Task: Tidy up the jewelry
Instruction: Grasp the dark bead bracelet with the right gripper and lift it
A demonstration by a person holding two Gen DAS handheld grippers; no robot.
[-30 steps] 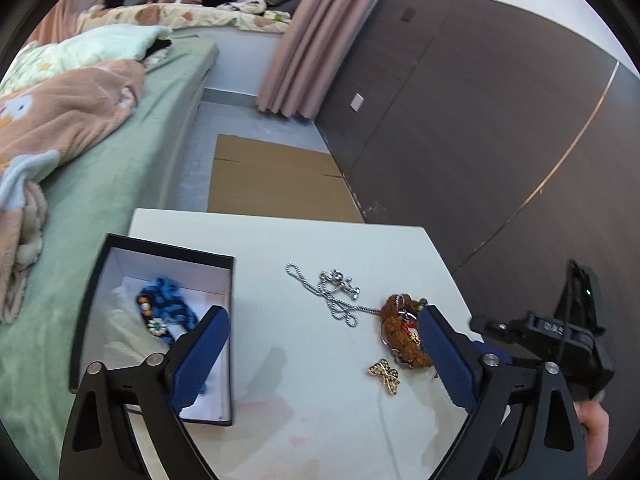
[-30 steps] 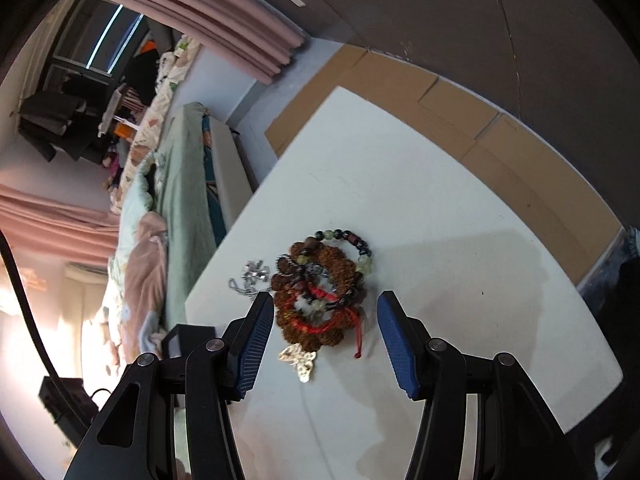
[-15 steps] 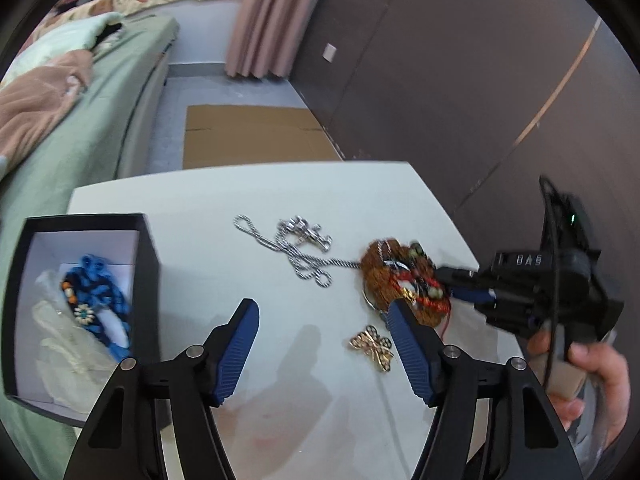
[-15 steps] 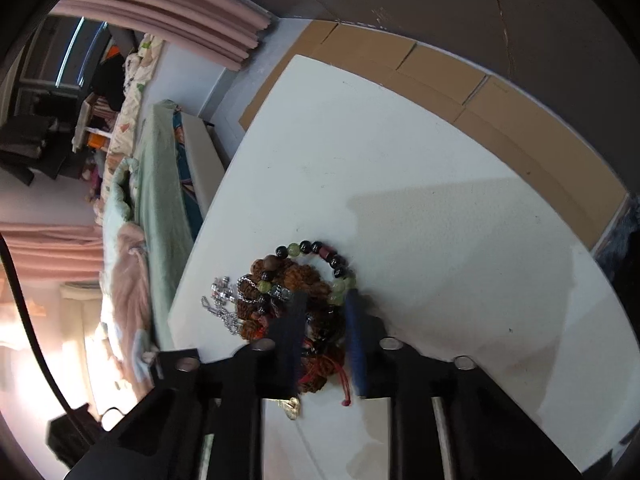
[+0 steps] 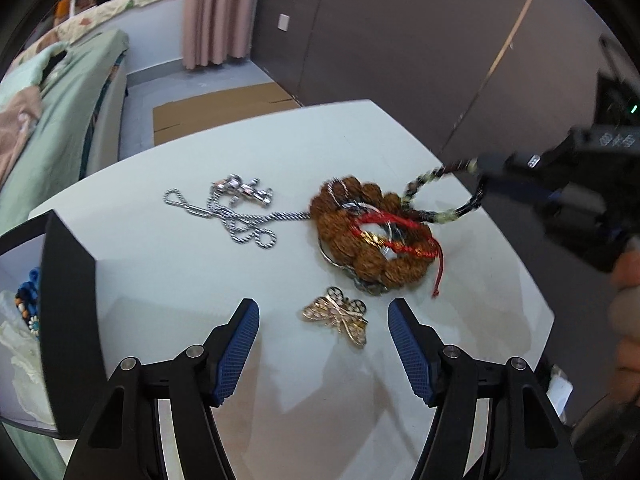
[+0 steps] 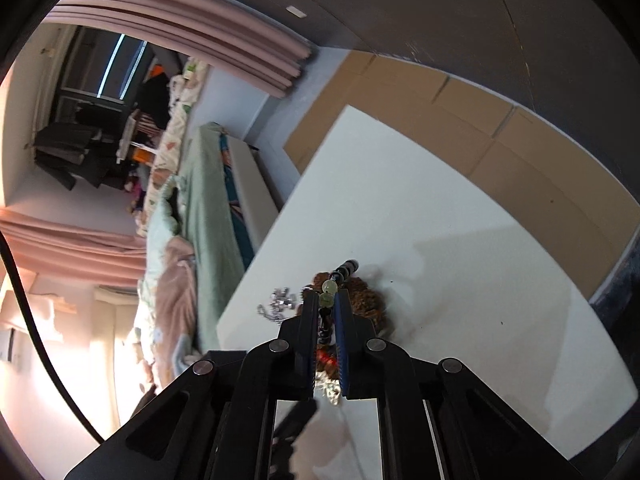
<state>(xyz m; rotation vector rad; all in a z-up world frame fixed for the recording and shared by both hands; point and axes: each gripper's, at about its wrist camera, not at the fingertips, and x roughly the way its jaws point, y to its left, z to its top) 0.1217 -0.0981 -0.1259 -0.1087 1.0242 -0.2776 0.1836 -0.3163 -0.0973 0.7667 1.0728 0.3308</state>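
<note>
A white table point(image 5: 192, 264) holds a small heap of jewelry. The right gripper point(image 6: 325, 308) has just been closing, and now its two blue pads pinch a bracelet of dark and pale green beads point(image 5: 442, 196). In the left wrist view, one side of this bead bracelet is lifted off the table by the right gripper point(image 5: 486, 170), and the other side still touches the pile. In the right wrist view, two pale green beads sit right at the tips of the jaws.

Under the bead bracelet lies a fat brown bracelet point(image 5: 368, 240) made of bumpy round seeds. A red cord point(image 5: 400, 236) and some thin silver rings lie on top of it. A silver chain point(image 5: 236, 216) lies to the left of the brown bracelet, and one end runs up to it.

A gold butterfly pin point(image 5: 340, 314) lies flat on the table, just in front of the brown bracelet. The left gripper point(image 5: 324, 344) hangs over the table with its jaws apart. They came a little closer together a moment ago and hold nothing. The butterfly pin lies in the gap between the two blue pads, but neither pad touches it.

At the left edge stands a black box point(image 5: 68, 312) with a white inside. A blue beaded piece point(image 5: 28, 300) lies in it.

A person's hand point(image 5: 626, 320) shows at the right edge. A bed point(image 5: 60, 104) and a pink curtain point(image 5: 216, 12) are farther back.
</note>
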